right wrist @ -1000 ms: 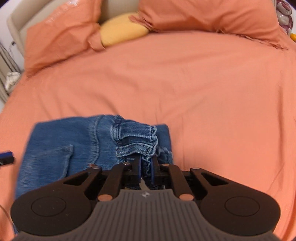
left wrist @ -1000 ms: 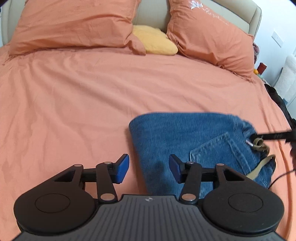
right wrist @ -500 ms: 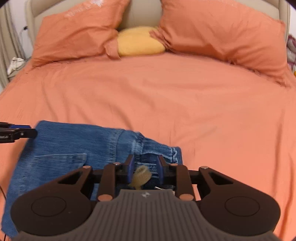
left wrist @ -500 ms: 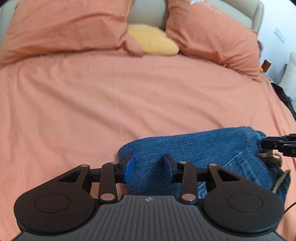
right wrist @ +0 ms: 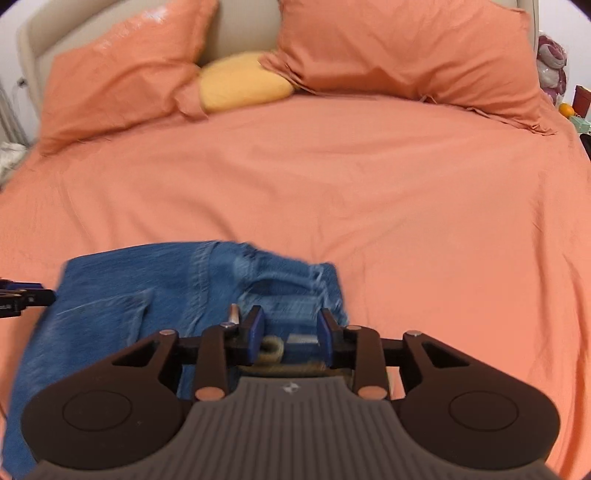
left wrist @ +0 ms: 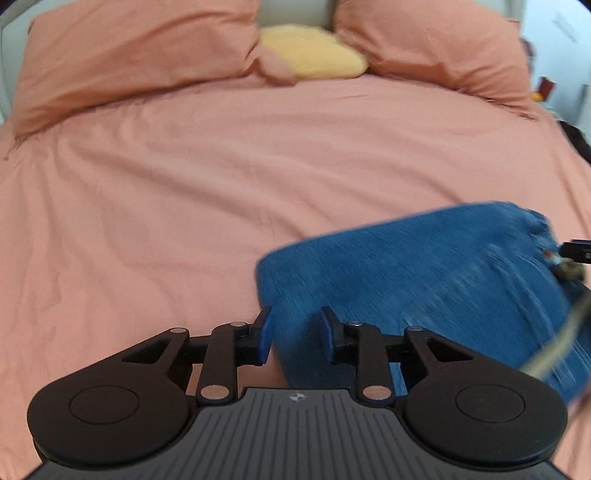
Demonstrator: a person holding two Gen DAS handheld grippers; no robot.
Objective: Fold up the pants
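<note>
Folded blue jeans [left wrist: 424,266] lie on the orange bedsheet [left wrist: 184,221] near its front edge. My left gripper [left wrist: 295,334] hangs over their left folded edge; its jaws are closing, with denim between the blue pads but no clear pressing. In the right wrist view the jeans [right wrist: 147,295] show a back pocket and the waistband. My right gripper [right wrist: 290,330] is at the waistband end, jaws opening, and a tan cord [right wrist: 271,349] lies loose between the pads. The left gripper's fingertips [right wrist: 22,295] show at the left edge of the right wrist view.
Two orange pillows [right wrist: 122,74] [right wrist: 406,48] and a yellow cushion [right wrist: 243,81] lean on the beige headboard [right wrist: 240,26] at the far end. Wide bare sheet [right wrist: 369,184] lies beyond the jeans. Small bedside items [right wrist: 554,62] stand past the bed's right edge.
The left jaws have narrowed and come down over the jeans' left edge. The right jaws, shut on the waistband a second ago, have parted and let it go.
</note>
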